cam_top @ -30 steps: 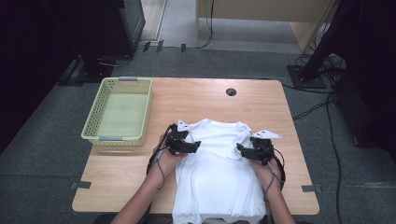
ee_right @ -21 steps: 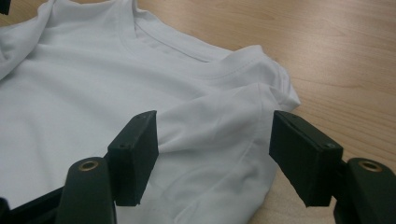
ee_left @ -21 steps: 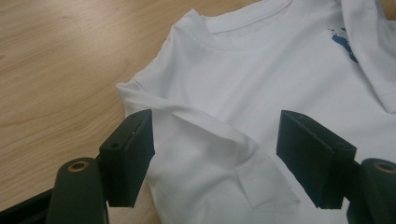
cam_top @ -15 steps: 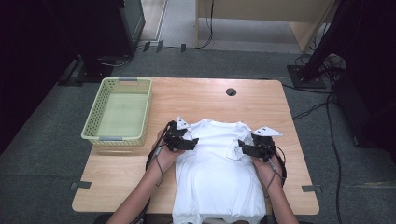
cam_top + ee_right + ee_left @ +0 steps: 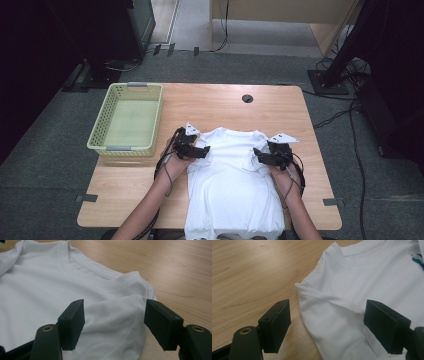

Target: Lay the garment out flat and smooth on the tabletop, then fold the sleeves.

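A white T-shirt (image 5: pixel 232 192) lies flat on the wooden table (image 5: pixel 215 107), collar away from the person, both sleeves folded inward. My left gripper (image 5: pixel 192 149) rests at the shirt's left shoulder. In the left gripper view its jaws (image 5: pixel 327 325) have just been opening and now straddle the folded shoulder of the shirt (image 5: pixel 367 277) without pressing on it. My right gripper (image 5: pixel 272 155) sits at the other shoulder. In the right gripper view (image 5: pixel 116 322) it stands open, with the folded sleeve of the shirt (image 5: pixel 37 285) lying loose between the pads.
A pale green mesh basket (image 5: pixel 98 127) stands at the table's left edge, just beyond the left gripper. A round cable hole (image 5: pixel 247 98) sits near the far edge. Bare wood stretches beyond the collar. A blue print (image 5: pixel 418 258) shows on the shirt.
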`<state>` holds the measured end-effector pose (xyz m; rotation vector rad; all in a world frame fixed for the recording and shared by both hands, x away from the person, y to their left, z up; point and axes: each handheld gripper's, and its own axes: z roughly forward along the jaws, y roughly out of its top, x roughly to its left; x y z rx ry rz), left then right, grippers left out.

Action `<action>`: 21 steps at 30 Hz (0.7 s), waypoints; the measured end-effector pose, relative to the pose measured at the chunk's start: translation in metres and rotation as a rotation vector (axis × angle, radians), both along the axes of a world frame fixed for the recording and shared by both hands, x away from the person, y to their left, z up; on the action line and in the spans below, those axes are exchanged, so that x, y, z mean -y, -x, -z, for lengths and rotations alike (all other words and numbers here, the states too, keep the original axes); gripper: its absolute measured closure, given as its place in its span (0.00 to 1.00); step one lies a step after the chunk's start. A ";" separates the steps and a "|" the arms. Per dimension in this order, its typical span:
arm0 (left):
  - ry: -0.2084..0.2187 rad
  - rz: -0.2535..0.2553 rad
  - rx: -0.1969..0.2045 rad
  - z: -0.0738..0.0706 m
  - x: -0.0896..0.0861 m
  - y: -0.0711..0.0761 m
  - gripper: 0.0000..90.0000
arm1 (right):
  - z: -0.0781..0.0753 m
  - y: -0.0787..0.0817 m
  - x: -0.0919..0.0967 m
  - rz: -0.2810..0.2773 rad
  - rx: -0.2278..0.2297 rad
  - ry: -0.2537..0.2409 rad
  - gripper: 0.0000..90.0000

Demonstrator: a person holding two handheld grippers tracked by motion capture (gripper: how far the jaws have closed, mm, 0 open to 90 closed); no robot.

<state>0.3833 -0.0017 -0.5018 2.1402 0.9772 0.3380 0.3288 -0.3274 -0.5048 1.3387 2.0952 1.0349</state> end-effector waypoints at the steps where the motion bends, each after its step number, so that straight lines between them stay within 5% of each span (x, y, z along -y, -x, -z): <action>1: -0.003 0.001 0.003 0.000 0.000 -0.001 0.24 | 0.000 -0.001 0.000 -0.004 -0.002 -0.005 0.37; 21: -0.018 0.033 0.043 0.002 0.015 -0.026 0.24 | 0.001 -0.028 0.004 -0.029 0.011 0.000 0.37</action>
